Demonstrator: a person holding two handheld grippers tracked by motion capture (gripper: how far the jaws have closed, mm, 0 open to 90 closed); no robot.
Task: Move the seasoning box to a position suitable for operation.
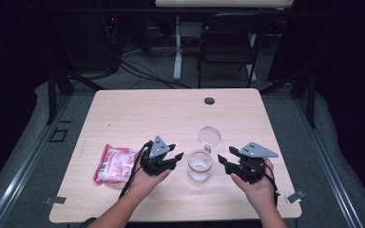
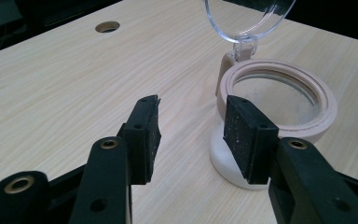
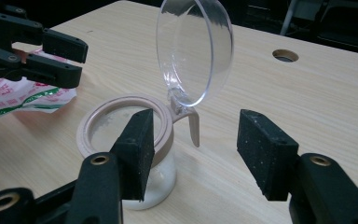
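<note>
A dark room with a chair (image 1: 228,42) at 12 o'clock frames a pale wooden table (image 1: 171,118), a cable hole (image 1: 209,100) near its far edge. On it, left of centre at about 8 o'clock, lies a pink packet (image 1: 113,163). The jar (image 1: 200,165) stands near the front edge between the two hands, its clear hinged lid (image 1: 209,136) swung upright at the jar's 12 o'clock, and the tan rim (image 2: 279,100) is bare.

My reading: the jar has been opened and both tools are letting go; the next move likely calls for fetching the packet to fill the jar, with one tool steadying the jar.

The left gripper (image 1: 167,159) sits at the jar's 9 o'clock, jaws partly apart, holding nothing; one pad is just beside the rim. The right gripper (image 1: 235,164), at 3 o'clock, has its jaws wide apart and empty.
</note>
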